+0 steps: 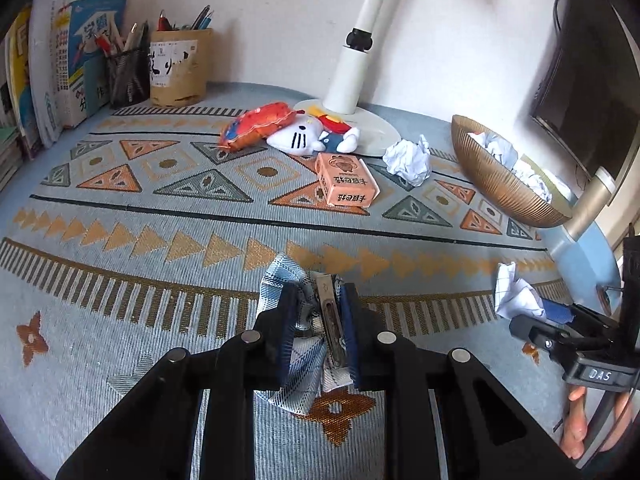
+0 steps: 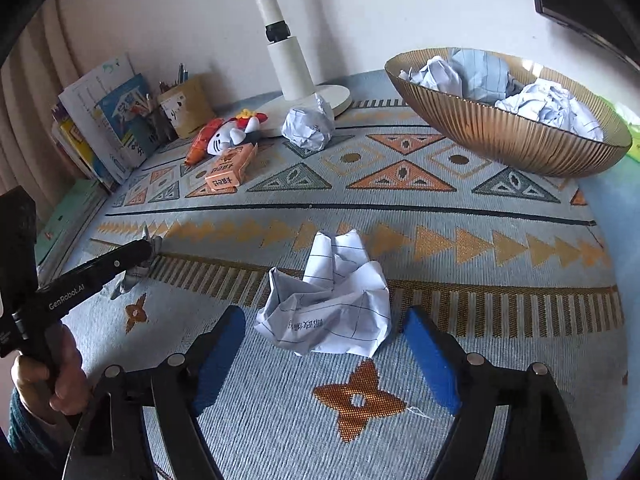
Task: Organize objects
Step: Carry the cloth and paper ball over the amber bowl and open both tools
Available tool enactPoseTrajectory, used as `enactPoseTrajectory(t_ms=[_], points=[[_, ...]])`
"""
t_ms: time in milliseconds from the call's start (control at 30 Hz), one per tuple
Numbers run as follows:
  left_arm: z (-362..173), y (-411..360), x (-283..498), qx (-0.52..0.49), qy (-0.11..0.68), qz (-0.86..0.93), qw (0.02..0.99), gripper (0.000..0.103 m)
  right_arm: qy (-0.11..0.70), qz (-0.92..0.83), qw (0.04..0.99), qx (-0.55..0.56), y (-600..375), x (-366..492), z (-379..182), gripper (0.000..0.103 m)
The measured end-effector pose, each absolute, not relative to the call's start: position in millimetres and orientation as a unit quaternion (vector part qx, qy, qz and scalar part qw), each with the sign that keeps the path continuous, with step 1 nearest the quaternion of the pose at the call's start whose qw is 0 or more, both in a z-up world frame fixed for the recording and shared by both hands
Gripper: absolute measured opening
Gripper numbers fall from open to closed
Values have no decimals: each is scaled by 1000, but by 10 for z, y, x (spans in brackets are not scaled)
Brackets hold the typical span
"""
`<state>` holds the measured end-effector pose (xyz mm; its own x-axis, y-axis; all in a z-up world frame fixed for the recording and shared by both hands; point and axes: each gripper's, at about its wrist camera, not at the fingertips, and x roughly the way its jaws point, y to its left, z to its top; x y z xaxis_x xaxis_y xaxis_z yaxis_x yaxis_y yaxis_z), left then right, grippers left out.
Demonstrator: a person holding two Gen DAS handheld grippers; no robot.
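Observation:
My left gripper (image 1: 320, 300) is shut on a blue plaid bow hair clip (image 1: 280, 276), its metal clasp pinched between the pads just above the patterned cloth. The same left gripper (image 2: 149, 250) shows at the left edge of the right wrist view, held by a hand. My right gripper (image 2: 324, 316) stands open low over the cloth. A crumpled sheet of lined paper (image 2: 332, 304) lies between and just ahead of its blue pads, which stand clear of it. In the left wrist view that paper (image 1: 516, 292) sits at the right gripper's tips (image 1: 560, 314).
A ribbed gold bowl (image 2: 500, 136) holding several crumpled papers stands at the back right. Behind the middle are a white lamp base (image 1: 376, 136), a plush cat (image 1: 304, 138), an orange cushion toy (image 1: 256, 126), an orange box (image 1: 348, 182) and another paper ball (image 1: 408, 160). Pen holders (image 1: 176, 68) and books (image 1: 60, 72) line the back left.

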<state>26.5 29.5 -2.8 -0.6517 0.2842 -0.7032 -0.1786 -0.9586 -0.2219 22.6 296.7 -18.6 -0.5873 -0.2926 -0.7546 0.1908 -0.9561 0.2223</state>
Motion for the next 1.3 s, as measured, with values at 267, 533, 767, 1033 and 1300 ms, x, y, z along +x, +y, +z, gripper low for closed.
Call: enactPoseTrajectory(t_ms=[267,533,767,1033,1300], points=[[268,554,315,-372,-33,915,155,19,-73,-903,135,401,3045,329,7,53],[1125,1647,-72,-300,12,917,263,19,-160,-946,52,278,4032,237,1140,54],[1062,2681,-754,-312,-3,892,327,19,-167,-949,-60,259,4647,-234,1337,55],[906,2968,-934,-306,-16,898,316,97,-184,-935,-70,295,4954,-654,1090,79],[1120,2068,-630,-305,-59,906,286,97,-229,-923,-57,304,5056,-370,927,79]])
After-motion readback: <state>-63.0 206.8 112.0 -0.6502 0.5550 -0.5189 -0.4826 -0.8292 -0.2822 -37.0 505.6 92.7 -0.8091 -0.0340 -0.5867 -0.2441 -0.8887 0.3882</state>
